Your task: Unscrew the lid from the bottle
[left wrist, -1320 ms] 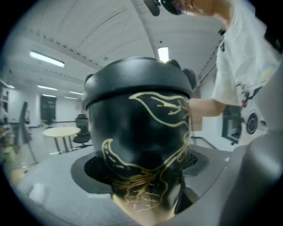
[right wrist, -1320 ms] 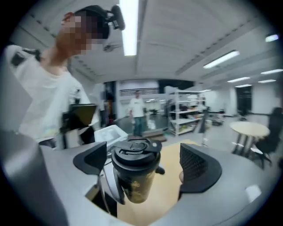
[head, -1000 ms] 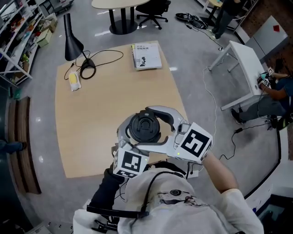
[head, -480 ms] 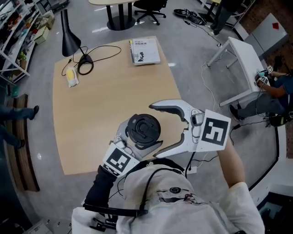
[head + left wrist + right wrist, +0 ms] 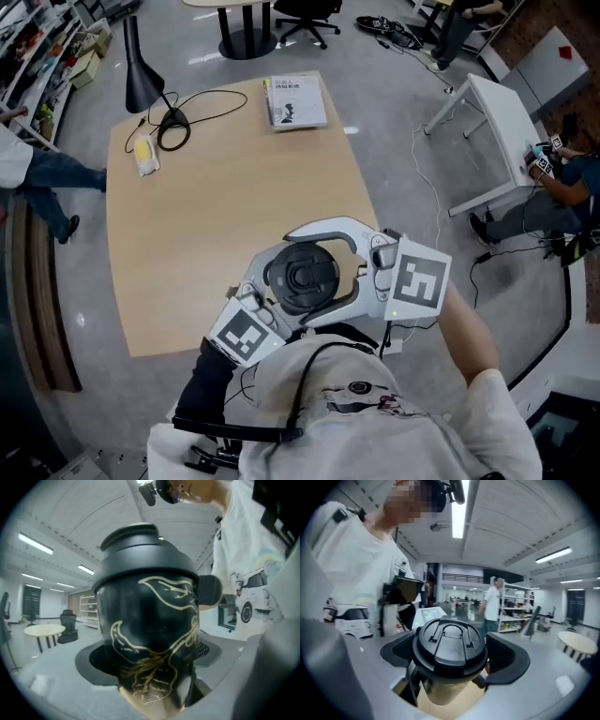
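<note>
A black bottle with gold line drawings (image 5: 150, 634) is held upright above the near edge of the wooden table (image 5: 187, 216). My left gripper (image 5: 274, 306) is shut on its body from below left. The bottle's black lid (image 5: 302, 277) faces up at the head camera. My right gripper (image 5: 311, 274) curves around that lid from the right; its jaws are closing, and the pads (image 5: 506, 660) meet the lid (image 5: 449, 641) on both sides. In the left gripper view the lid (image 5: 140, 550) sits on top of the bottle.
At the table's far side lie a book (image 5: 296, 101), a black lamp (image 5: 141, 70) with a coiled cable (image 5: 187, 117), and a small yellow object (image 5: 144, 155). A white table (image 5: 497, 122) stands at the right. A person (image 5: 37, 178) walks at the left.
One second ago the right gripper was around the lid. Half a second ago it had come off and stood to the right with wide jaws. Now it is back around the lid.
</note>
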Demonstrator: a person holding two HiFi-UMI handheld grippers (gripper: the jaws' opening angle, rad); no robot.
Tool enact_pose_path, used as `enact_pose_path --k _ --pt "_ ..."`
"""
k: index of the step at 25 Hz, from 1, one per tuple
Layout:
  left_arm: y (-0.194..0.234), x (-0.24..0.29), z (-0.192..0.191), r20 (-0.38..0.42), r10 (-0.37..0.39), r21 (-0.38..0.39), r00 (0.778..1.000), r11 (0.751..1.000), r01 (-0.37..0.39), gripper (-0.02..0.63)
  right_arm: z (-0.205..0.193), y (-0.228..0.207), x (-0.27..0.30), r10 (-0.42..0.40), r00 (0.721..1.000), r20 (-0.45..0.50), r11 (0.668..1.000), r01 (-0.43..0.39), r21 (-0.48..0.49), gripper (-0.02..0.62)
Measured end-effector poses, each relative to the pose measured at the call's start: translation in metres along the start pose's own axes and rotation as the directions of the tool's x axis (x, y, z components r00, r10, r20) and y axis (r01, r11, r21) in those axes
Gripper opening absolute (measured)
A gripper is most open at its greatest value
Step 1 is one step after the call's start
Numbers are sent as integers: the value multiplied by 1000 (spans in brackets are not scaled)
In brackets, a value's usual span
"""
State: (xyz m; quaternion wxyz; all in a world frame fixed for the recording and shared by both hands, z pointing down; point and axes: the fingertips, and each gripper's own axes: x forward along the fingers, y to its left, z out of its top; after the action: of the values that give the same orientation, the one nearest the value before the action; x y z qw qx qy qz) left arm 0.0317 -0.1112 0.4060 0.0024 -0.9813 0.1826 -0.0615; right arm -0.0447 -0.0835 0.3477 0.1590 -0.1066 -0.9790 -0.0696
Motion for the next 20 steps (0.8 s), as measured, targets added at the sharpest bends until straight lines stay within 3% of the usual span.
enact_pose_path --k 2,5,7,10,13,15,17,18,20 --pt "-16 -3 6 24 -113 -9 993 993 114 440 6 13 -1 126 992 1 992 -126 -23 465" --pt "-30 -6 8 15 -206 3 978 979 206 440 16 23 -2 200 980 22 980 -199 -22 465" --pt "-35 -6 8 1 -234 10 972 972 234 440 25 24 -6 201 978 57 980 -201 -9 465" --pt "-28 -2 10 10 -216 -11 976 976 216 440 36 10 -16 133 981 141 990 -137 20 465" --pt "-14 -8 -3 -4 -148 -29 989 989 148 439 47 -17 -28 -61 957 285 992 27 119 465" --pt "-2 -23 -17 13 -46 -76 999 996 47 439 38 -34 -38 -253 917 309 959 196 202 465" --pt "20 -45 -29 30 119 -132 992 985 -114 439 15 -50 -50 -437 855 280 890 367 270 465" --pt "34 -56 -32 30 209 -152 977 968 -202 439 2 -57 -58 -517 816 259 847 442 296 465" --pt "61 -73 -28 24 377 -178 926 913 -367 440 -18 -72 -78 -647 729 223 751 558 354 465"
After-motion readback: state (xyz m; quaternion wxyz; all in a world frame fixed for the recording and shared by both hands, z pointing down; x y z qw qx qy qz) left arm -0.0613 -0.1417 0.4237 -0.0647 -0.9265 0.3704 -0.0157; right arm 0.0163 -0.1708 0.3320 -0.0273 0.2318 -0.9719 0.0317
